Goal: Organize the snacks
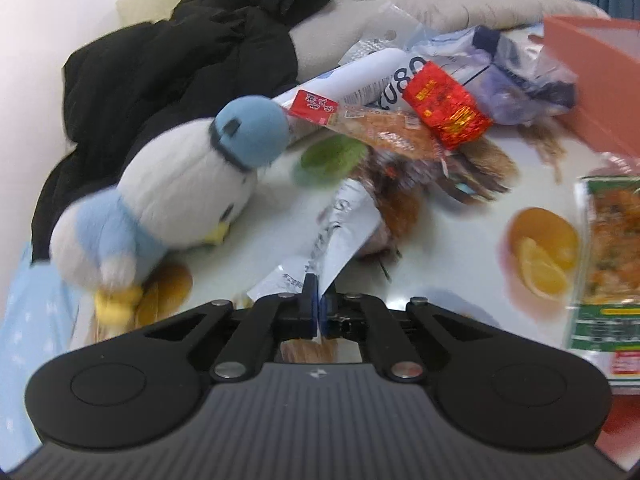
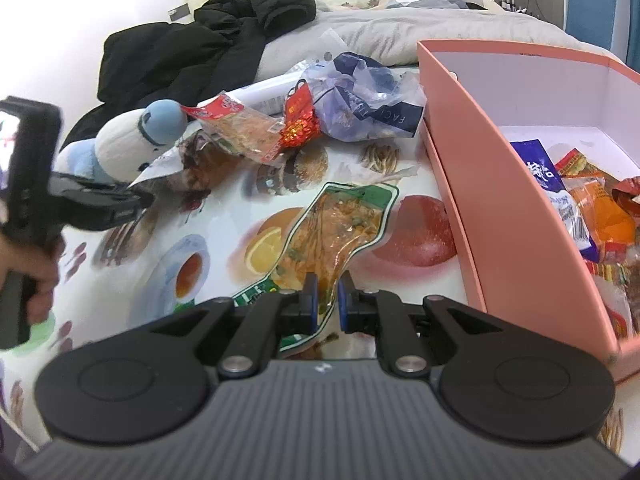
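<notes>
Your left gripper (image 1: 316, 286) pinches the white wrapper's (image 1: 340, 224) corner; right gripper (image 2: 328, 284) clamps the green-edged packet (image 2: 340, 220). Carry both to the pink box (image 2: 500, 200), 2 o'clock.

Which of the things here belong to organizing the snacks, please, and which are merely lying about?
For the job:
pink box
green-edged snack pack
red foil packet
white packet

Lying about:
plush penguin
black jacket
crumpled plastic bag

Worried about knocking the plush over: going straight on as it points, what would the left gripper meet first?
Probably not the plush penguin: the left gripper, shut on a white snack packet, heads toward the orange snack packet, though depth is unclear.
</notes>
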`<state>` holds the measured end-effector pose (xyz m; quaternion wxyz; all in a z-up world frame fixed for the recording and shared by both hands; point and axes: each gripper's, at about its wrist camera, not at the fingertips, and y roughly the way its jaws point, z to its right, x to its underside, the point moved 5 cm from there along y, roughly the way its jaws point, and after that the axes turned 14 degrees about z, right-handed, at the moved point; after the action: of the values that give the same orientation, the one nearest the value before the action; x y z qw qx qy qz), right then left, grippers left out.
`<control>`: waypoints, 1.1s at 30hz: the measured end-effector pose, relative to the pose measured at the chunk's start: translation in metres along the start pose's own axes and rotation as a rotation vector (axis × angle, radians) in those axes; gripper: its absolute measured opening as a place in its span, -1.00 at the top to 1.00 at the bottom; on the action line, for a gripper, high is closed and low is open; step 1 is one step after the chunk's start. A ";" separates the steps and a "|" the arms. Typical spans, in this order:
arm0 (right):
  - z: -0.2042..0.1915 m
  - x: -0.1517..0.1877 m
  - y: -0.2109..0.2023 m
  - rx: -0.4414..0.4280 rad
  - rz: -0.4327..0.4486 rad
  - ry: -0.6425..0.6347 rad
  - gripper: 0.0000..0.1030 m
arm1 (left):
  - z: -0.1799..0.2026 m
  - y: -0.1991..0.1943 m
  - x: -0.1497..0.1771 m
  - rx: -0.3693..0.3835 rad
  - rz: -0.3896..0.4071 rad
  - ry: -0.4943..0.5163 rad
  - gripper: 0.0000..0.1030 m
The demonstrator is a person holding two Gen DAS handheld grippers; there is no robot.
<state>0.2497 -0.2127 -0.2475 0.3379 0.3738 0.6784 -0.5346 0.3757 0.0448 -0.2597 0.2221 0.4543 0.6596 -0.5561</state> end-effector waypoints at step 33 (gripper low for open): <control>0.013 0.054 -0.106 -0.058 -0.119 -0.058 0.60 | 0.064 -0.222 0.060 0.042 -0.093 -0.448 0.85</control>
<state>0.1321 -0.2331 -0.2459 0.3359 0.3074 0.7044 -0.5445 0.1453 0.0130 -0.2076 0.3276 0.2933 0.6024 -0.6662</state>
